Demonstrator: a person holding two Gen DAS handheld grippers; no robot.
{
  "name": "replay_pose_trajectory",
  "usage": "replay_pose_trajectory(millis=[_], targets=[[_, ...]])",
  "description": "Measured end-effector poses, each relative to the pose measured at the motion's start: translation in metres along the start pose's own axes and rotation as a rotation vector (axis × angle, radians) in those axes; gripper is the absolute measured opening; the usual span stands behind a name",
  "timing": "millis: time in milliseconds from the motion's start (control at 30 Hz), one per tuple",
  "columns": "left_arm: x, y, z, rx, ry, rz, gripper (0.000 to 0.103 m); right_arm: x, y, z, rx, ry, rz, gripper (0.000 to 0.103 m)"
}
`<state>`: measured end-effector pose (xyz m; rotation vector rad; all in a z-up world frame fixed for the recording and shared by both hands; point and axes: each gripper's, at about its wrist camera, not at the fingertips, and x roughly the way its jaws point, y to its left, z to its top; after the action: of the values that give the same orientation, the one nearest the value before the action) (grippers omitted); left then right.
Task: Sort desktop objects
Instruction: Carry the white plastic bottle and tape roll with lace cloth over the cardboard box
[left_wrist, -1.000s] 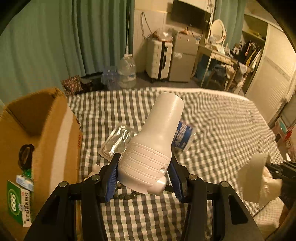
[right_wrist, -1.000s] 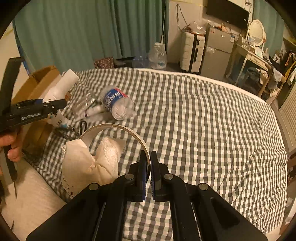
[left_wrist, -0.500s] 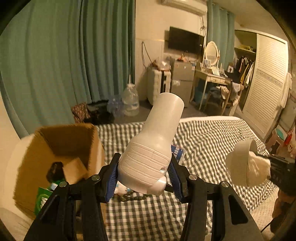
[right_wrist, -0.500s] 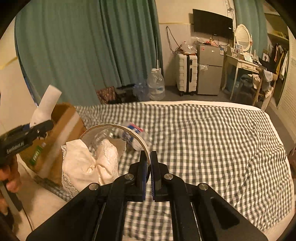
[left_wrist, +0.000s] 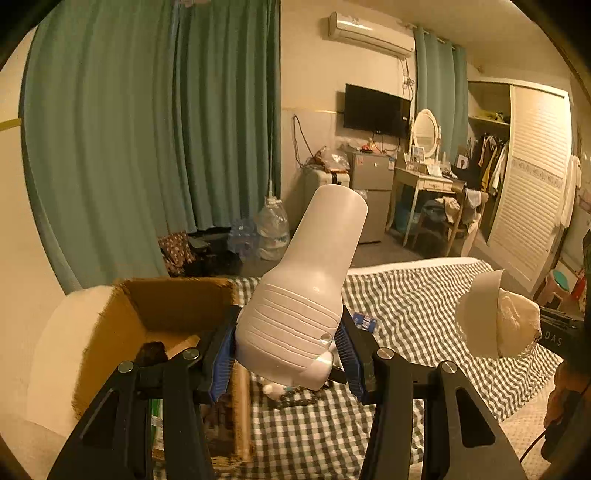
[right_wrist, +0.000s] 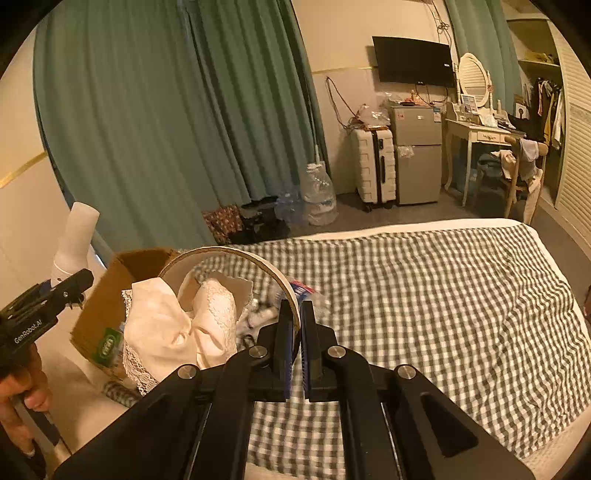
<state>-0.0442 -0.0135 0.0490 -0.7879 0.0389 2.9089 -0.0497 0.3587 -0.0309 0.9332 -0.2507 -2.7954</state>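
While both loads hang clear of the checked bed, the cardboard box sits at 9 o'clock, open-topped. Left gripper jaws clamp the white bottle at its ribbed base: rigid, probably light, smooth plastic, ribs help grip. Right gripper jaws pinch the headband rim, bow at 10 o'clock: thin, springy, soft lace.
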Motion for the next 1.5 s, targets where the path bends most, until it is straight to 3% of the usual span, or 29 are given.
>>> replay_pose_trajectory(millis=[300,733,1233,1500], targets=[[-0.027,0.050,0.004,-0.025,-0.055,0.044,0.051,0.003,0.052,0.007,-0.043,-0.023,0.035,0.003],[-0.028,0.110,0.002,-0.069,-0.047,0.049,0.051,0.013,0.153,0.009,-0.142,-0.057,0.131,0.003],[0.038,0.163,-0.027,-0.147,0.151,0.072,0.051,0.078,0.212,-0.014,-0.210,0.044,0.189,0.003],[0.066,0.181,-0.036,-0.227,0.253,0.072,0.051,0.131,0.243,-0.035,-0.323,0.130,0.192,0.003]])
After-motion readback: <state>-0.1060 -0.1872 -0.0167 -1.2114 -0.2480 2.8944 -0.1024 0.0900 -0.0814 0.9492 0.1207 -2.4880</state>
